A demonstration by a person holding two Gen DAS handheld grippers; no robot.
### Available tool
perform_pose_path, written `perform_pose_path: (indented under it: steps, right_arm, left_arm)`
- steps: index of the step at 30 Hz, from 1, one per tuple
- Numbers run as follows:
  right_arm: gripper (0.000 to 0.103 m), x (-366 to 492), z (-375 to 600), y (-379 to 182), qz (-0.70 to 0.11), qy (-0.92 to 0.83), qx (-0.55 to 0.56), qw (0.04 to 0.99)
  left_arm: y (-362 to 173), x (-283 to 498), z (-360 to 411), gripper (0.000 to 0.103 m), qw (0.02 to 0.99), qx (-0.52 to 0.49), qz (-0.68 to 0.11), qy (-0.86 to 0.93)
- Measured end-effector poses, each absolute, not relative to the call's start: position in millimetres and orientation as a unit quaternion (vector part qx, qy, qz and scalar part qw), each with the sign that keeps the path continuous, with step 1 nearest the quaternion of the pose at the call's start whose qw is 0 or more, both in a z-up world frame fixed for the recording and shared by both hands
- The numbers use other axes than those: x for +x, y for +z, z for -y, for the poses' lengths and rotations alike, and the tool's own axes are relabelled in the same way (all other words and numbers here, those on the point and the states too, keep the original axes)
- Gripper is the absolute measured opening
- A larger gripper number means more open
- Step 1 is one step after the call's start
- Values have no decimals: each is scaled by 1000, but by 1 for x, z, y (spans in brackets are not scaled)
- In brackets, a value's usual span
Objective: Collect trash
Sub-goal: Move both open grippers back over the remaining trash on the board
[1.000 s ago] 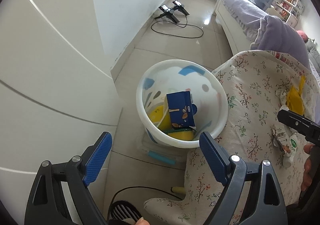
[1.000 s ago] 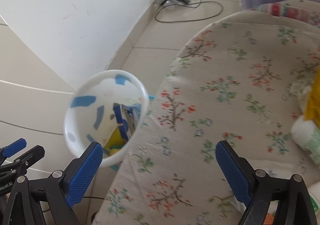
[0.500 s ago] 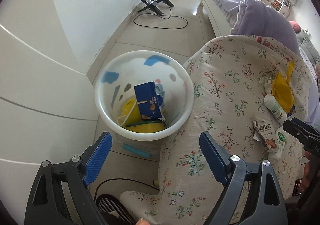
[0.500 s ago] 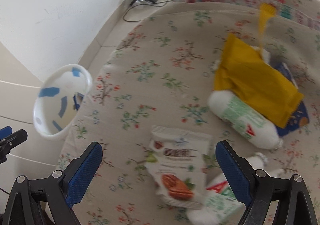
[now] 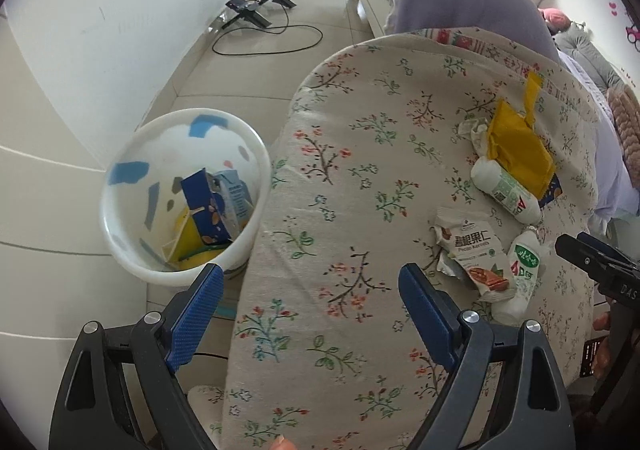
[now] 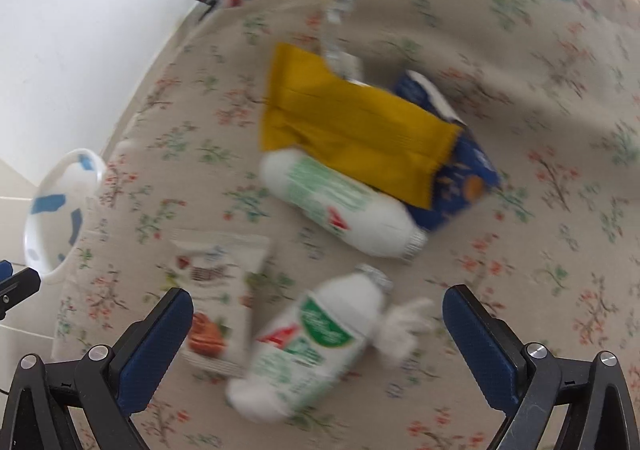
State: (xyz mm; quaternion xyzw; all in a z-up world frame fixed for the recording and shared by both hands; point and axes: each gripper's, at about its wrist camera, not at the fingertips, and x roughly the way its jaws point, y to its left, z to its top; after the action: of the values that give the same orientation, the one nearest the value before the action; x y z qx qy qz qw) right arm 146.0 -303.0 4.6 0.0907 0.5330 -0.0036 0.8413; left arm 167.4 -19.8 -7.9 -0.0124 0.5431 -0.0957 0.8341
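A: Item one, the white bin, standing on the floor just left of the floral-covered seat. What was in it?

B: A blue carton and something yellow; smooth rounded plastic wall with blue patches. The left gripper hovered over the near part of the seat, jaws spread wide, nothing between them.

A: Next, on the seat, to the right of the bin?

B: The nut snack packet, flat crinkled foil. Touching its right side, the near white bottle, a smooth rounded cylinder with a green label, lying on its side. The right gripper bracketed that bottle, fingers released and well apart, gripping nothing.

A: Farther from the bin?

B: A crumpled tissue wad at the near bottle's neck; a second white bottle beyond it; a yellow wrapper, creased and stiff-looking, lying across that bottle and a dark blue carton.

A: Risks noted?

B: In my judgement, the rounded bottle could have rolled or squirted out of a closing pinch on the soft, sloping fabric. The packet, touching it, might have been caught or dragged along. The right view was blurred, so alignment looked uncertain.
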Motion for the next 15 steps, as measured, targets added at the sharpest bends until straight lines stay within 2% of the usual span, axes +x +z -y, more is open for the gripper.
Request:
perform_pose_path:
  steps: [15]
  right_arm:
    - [102,117,371,-3,-553,-44,86,828]
  left_arm:
    - [-30,168,117,91,803,-32,-574,-155]
